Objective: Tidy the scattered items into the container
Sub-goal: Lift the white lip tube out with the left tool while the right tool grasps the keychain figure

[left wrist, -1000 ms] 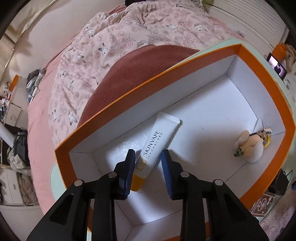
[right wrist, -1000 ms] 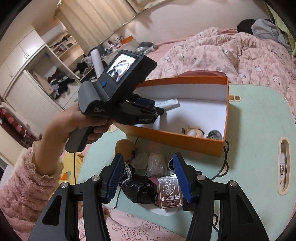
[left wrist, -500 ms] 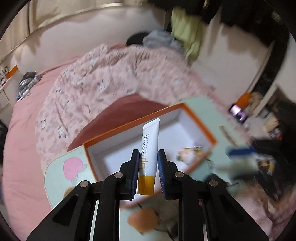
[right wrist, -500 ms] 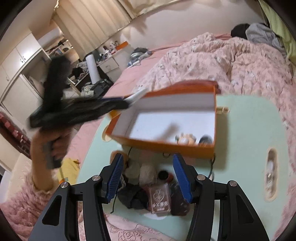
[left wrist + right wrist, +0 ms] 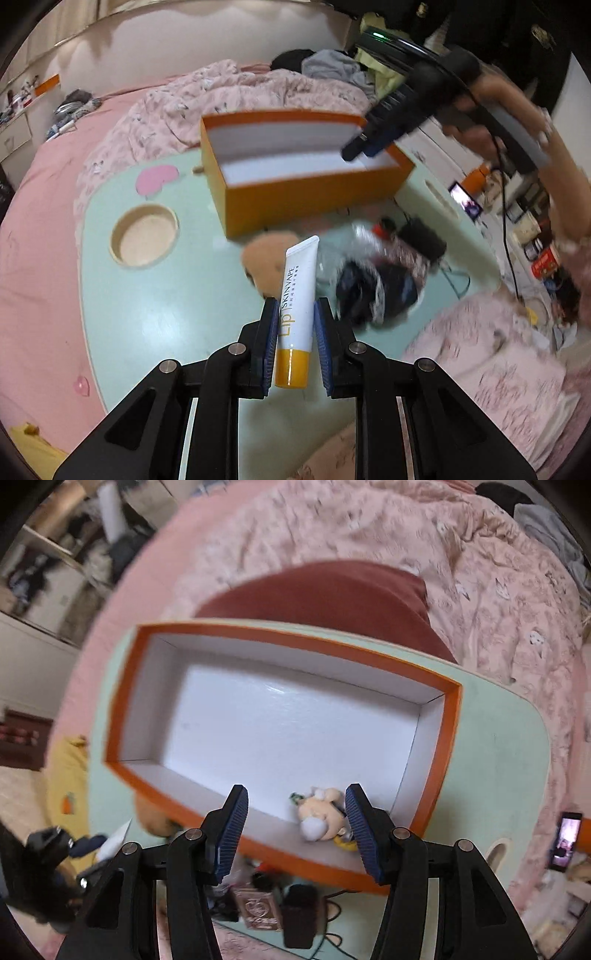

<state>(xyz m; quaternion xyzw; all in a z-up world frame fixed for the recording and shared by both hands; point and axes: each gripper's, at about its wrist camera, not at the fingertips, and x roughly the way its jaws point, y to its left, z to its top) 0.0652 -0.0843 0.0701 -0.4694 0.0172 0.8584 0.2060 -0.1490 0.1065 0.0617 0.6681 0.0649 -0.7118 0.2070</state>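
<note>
both tools are matte black plastic, forked into two arms that end in fingers (image 5: 269, 334) lined with ribbed blue pads. a round silver screw head sits at each pivot, four per tool. seen from the left wrist, the right gripper (image 5: 364, 146) has a dark grip, a thin black cable trailing from it and a small green light on top. the hand (image 5: 469, 123) on it wears a fuzzy pink sleeve (image 5: 580, 258).

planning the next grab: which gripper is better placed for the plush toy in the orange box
Right. The right gripper hangs open over the orange box, plush toy between its fingers. The left gripper is shut on the tube, away from the box.
</note>
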